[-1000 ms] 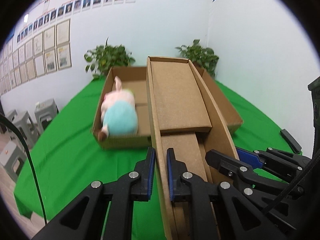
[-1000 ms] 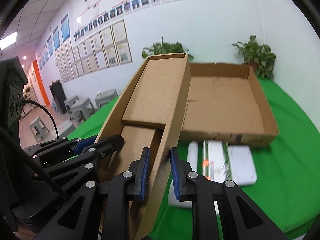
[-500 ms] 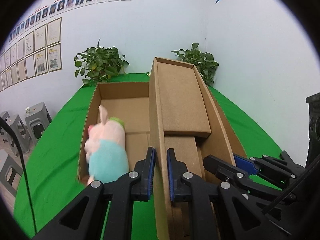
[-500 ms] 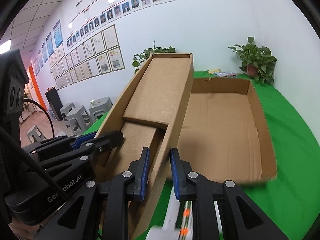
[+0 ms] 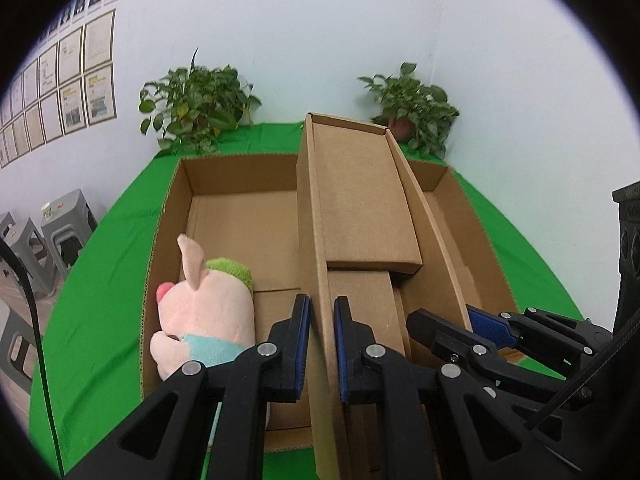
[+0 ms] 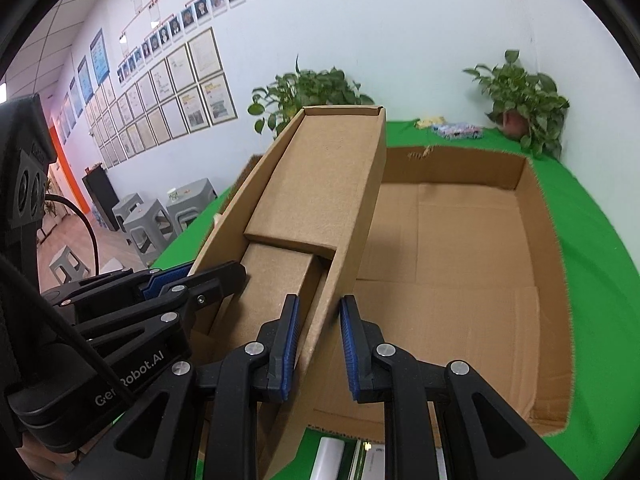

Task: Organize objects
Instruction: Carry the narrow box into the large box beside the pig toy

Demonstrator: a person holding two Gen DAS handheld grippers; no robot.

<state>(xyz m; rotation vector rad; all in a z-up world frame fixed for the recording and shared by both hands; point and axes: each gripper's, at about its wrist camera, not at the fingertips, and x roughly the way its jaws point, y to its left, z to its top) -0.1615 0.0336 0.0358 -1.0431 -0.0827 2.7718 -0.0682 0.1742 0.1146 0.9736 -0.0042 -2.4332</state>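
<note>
A long narrow cardboard box (image 5: 360, 208) is held by both grippers above a large open cardboard tray (image 5: 172, 216). My left gripper (image 5: 320, 344) is shut on the narrow box's left wall. My right gripper (image 6: 316, 344) is shut on its right wall and also shows in the left wrist view (image 5: 460, 320). The narrow box (image 6: 320, 184) tilts up over the tray's floor (image 6: 460, 264). A pink plush pig (image 5: 204, 312) in a teal shirt lies in the tray's left part, beside the narrow box.
The tray stands on a green table (image 5: 100, 280). Two potted plants (image 5: 196, 104) (image 5: 412, 104) stand at the back by the wall. White and green packets (image 6: 360, 456) lie in front of the tray. Small packets (image 6: 456, 130) lie at the far edge. Grey stools (image 5: 60, 232) stand left of the table.
Both grippers have carried the narrow box forward over the tray. The plush pig and the tray now look closer, and the white packets have slid to the bottom of the right view.
</note>
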